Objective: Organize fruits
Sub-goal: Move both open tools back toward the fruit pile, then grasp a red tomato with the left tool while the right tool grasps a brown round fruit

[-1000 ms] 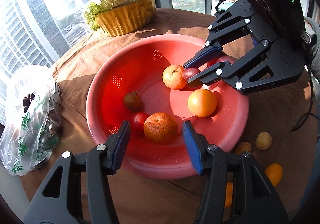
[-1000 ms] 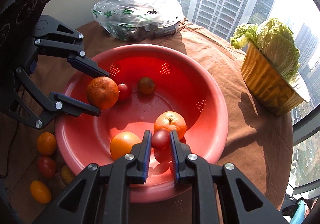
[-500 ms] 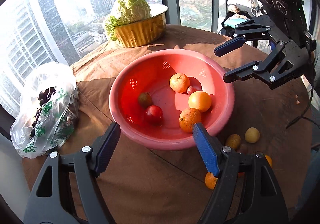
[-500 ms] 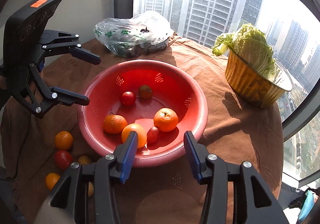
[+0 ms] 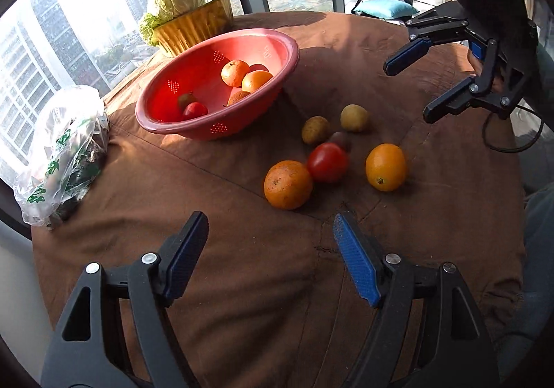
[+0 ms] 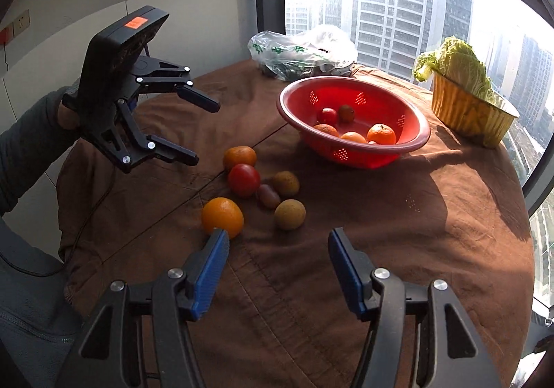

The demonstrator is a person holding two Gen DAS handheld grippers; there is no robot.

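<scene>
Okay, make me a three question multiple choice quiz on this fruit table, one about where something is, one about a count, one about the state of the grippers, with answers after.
1. Where does the cabbage sit?
A. In the gold foil pan
B. In the red colander
C. On the bare cloth

2. How many fruits lie on the brown cloth outside the red colander?
A. Three
B. Six
C. Nine

3. What do the left gripper and right gripper hold?
A. Each an orange
B. Only the right, a tomato
C. Nothing, both open

Answers:
1. A, the leaves rise out of the pan by the window.
2. B, two oranges, a red tomato, two brownish round fruits and a small dark one between them.
3. C, both sets of jaws stand apart with only cloth between them.
</scene>
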